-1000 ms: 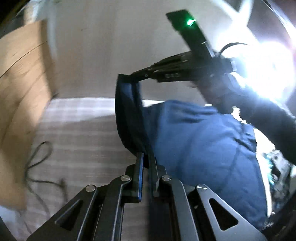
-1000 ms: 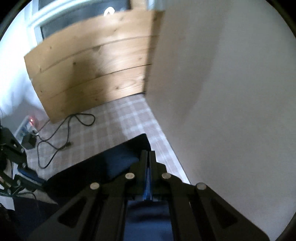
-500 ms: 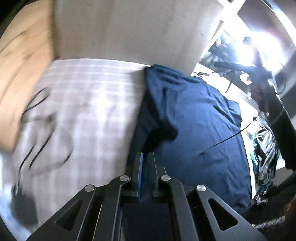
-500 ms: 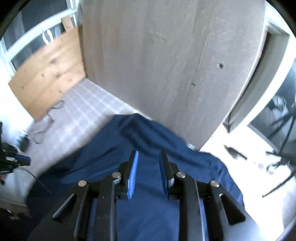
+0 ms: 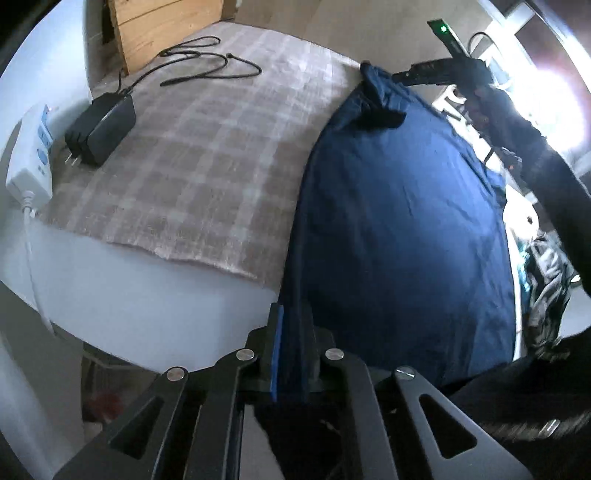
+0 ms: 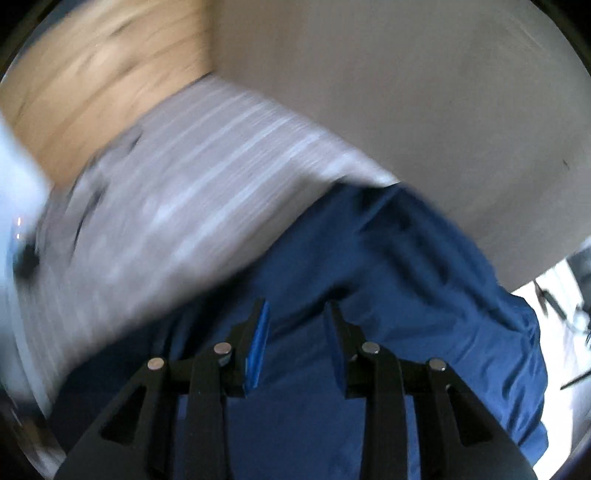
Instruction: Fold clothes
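The left claw [image 5: 291, 321] pinches the near edge of the blue shirt [image 5: 399, 206], with the cloth squeezed between its two fingers; the fold of cloth hangs down past the near edge of the bed [image 5: 147, 295]; the right claw [image 6: 297, 317] is spread wide with nothing between its fingers, and it hangs just over the shirt; in the left wrist view the right claw [image 5: 402, 76] sits at the far corner of the shirt, held by a hand [image 5: 484, 99] in a dark sleeve [image 5: 546, 173]; I cannot tell from there if it touches the cloth.

The shirt lies spread out flat on the bed; its far corner is bunched up in a small dark fold; beside the shirt, on its left, is a checked blanket [image 5: 192, 147] in brown and white; it covers the bed's top, and a plain white part of the bed shows below it.

Far from the shirt, on the blanket's other side, sits a black charger block [image 5: 101, 127]; a black cord [image 5: 207, 62] loops on the blanket behind it; a white power strip [image 5: 31, 151] lies just past the charger; a wooden board [image 5: 162, 29] stands beyond the cord; a grey wall [image 6: 424, 92] rises behind the shirt; the right wrist view is blurry.
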A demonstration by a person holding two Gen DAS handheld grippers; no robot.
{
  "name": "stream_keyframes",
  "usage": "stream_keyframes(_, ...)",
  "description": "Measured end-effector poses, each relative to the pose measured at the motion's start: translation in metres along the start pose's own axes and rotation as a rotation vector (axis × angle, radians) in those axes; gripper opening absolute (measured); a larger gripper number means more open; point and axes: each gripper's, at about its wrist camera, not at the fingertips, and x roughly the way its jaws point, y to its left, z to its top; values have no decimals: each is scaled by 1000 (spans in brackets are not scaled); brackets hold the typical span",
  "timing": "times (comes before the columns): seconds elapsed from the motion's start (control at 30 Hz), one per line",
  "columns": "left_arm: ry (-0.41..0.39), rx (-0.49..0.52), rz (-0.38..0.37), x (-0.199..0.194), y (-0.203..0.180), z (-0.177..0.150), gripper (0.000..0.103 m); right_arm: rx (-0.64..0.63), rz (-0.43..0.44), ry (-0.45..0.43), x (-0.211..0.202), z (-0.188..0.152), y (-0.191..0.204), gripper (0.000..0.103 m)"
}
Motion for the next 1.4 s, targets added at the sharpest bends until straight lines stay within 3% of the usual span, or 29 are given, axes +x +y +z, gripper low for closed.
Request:
stream_keyframes(0.1, -62, 71, -8, 5, -18, 30, 6, 30, -32, 6, 10, 31, -29, 30)
stream_keyframes(0.17, -99, 189, -10, 25, -45, 69, 12, 3, -18, 37, 21, 42, -32, 30)
stream_keyframes(0.3, -137, 416, 38, 85, -96, 144, 11, -13, 59, 69, 46, 57, -29, 33)
stream_keyframes(0.47, -122, 581, 47, 141, -125, 184, 13, -24, 122, 133, 74, 59, -23, 35)
stream_keyframes(0.63, -132, 601, 17, 163, -135, 194, 13, -45, 146, 137, 82, 58, -20, 33)
stream_keyframes(0.7, -146, 596, 8, 168, -140, 195, 11, -55, 153, 138, 82, 57, -19, 23)
stream_keyframes(0.77, -159, 556, -20, 169, -136, 199, 1, -73, 164, 132, 78, 57, -16, 7)
stream_keyframes(1.0, -277, 463, -43, 139, -110, 215, 1, -99, 160, 29, 52, 71, -4, 5)
stream_keyframes(1.07, -272, 464, -30, 139, -108, 217, 1, -112, 156, -17, 46, 77, 2, 4)
stream_keyframes(1.13, -257, 467, -11, 143, -106, 219, 2, -134, 127, -12, 55, 83, 5, 4)
stream_keyframes(1.2, -241, 471, 8, 147, -104, 221, 2, -158, 20, 37, 70, 83, 11, 9)
stream_keyframes(1.3, -230, 478, 25, 147, -100, 221, 6, -165, -44, 27, 60, 67, 11, 12)
stream_keyframes(1.4, -255, 495, 2, 127, -95, 213, 5, -118, 59, -12, 37, 32, 1, 37)
